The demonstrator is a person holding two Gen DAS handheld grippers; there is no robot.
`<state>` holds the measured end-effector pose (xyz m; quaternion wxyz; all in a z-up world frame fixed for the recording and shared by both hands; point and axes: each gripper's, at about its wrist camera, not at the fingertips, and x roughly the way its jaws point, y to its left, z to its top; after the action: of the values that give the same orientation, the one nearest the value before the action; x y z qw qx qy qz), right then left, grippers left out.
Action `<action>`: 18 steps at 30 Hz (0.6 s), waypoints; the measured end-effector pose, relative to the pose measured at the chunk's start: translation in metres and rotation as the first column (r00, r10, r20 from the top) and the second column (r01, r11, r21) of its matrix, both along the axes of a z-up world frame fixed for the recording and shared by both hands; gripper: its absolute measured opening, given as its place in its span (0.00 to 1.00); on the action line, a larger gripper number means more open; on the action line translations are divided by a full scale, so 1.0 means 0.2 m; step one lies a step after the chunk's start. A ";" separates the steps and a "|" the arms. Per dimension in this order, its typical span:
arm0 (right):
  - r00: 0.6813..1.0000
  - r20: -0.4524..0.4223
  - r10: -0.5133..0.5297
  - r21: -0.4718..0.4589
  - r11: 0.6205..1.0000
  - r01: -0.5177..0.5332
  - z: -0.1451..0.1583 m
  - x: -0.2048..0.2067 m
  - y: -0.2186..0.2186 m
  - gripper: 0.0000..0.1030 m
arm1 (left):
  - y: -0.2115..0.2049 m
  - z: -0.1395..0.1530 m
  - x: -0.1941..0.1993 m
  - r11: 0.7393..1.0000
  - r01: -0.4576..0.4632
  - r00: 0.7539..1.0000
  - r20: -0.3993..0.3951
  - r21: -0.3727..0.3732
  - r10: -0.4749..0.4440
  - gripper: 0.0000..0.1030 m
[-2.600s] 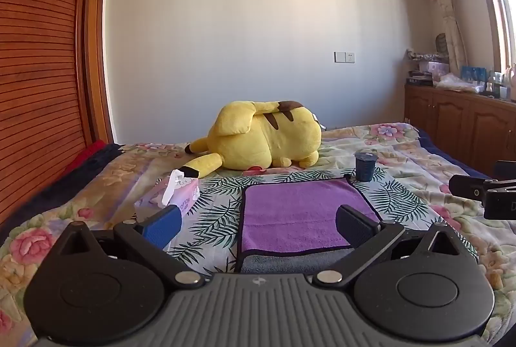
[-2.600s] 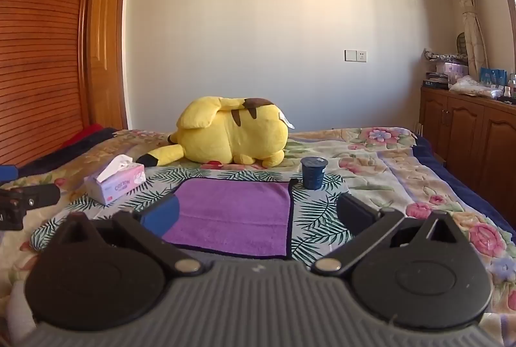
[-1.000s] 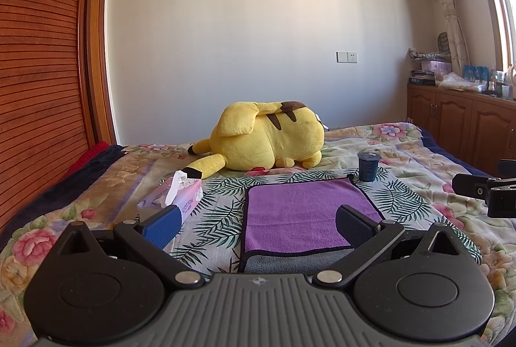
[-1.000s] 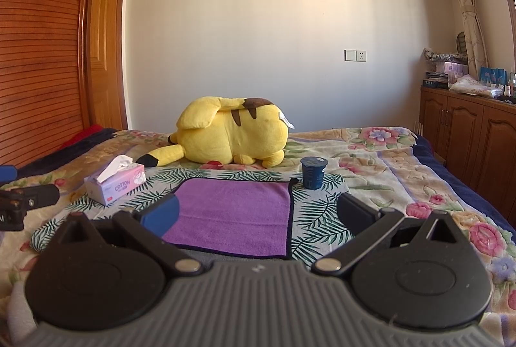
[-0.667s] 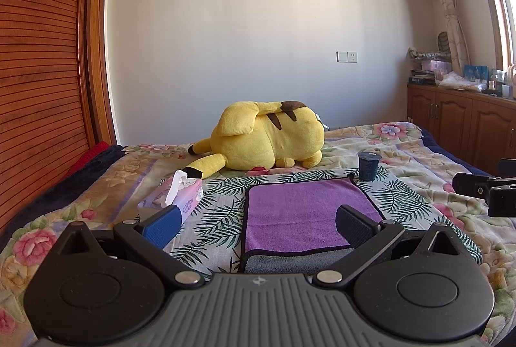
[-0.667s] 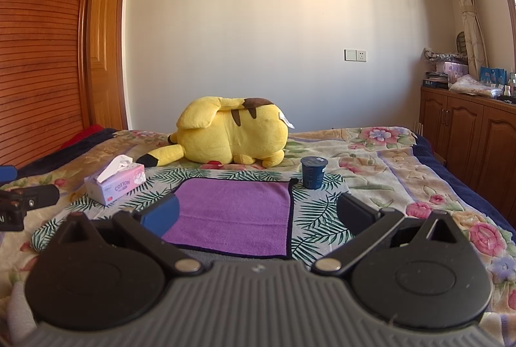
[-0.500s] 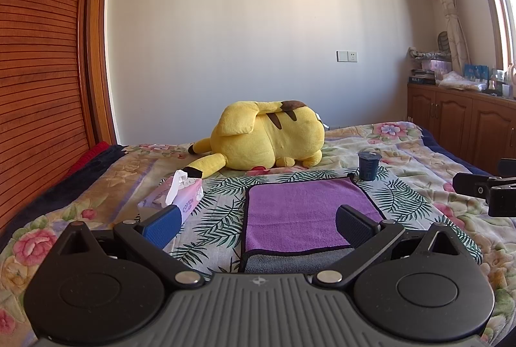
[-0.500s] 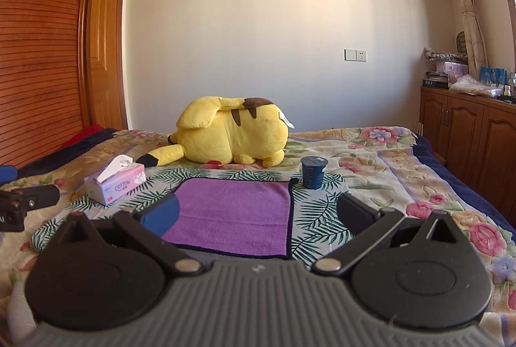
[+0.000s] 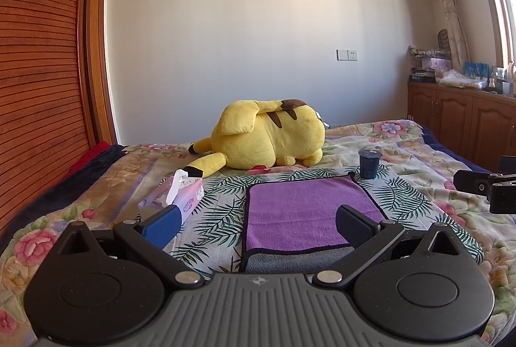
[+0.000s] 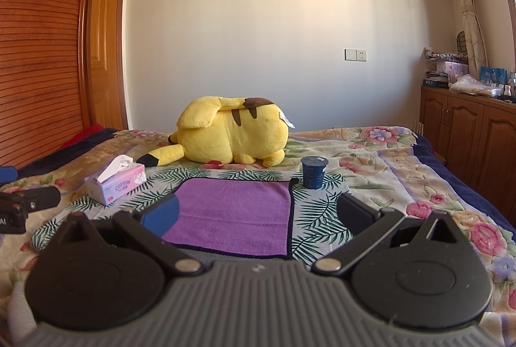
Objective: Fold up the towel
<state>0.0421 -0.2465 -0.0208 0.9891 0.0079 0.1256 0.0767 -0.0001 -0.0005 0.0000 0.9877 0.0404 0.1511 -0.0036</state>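
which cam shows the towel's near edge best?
Left wrist. There the purple towel shows its near edge, with the grey underside exposed beside the open left claw. In the right wrist view the towel lies flat, but that claw's body hides most of the near edge.

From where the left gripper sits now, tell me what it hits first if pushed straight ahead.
The left gripper, open, points across the purple towel lying flat on the bed. Beyond that, roughly in line, lies the yellow plush toy, probably the first solid thing met, though depth is unclear.
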 end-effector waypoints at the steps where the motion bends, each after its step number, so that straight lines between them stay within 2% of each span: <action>1: 1.000 0.000 0.000 0.000 1.000 0.000 0.00 0.00 0.00 1.00 | 0.00 0.00 0.00 1.000 0.000 1.000 0.000 0.000 0.000 0.84; 8: 1.000 -0.002 0.000 0.000 1.000 0.000 0.00 0.00 0.00 1.00 | 0.01 -0.01 0.00 1.000 0.003 1.000 -0.008 0.003 -0.003 0.84; 18: 0.999 -0.042 0.011 -0.017 1.000 -0.012 -0.05 0.03 0.04 1.00 | 0.02 -0.05 0.02 0.999 0.015 0.998 -0.061 0.029 -0.013 0.84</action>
<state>0.0487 -0.2378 -0.0312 0.9858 0.0002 0.1468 0.0812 0.0033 0.0045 -0.0091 0.9818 0.0559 0.1810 -0.0095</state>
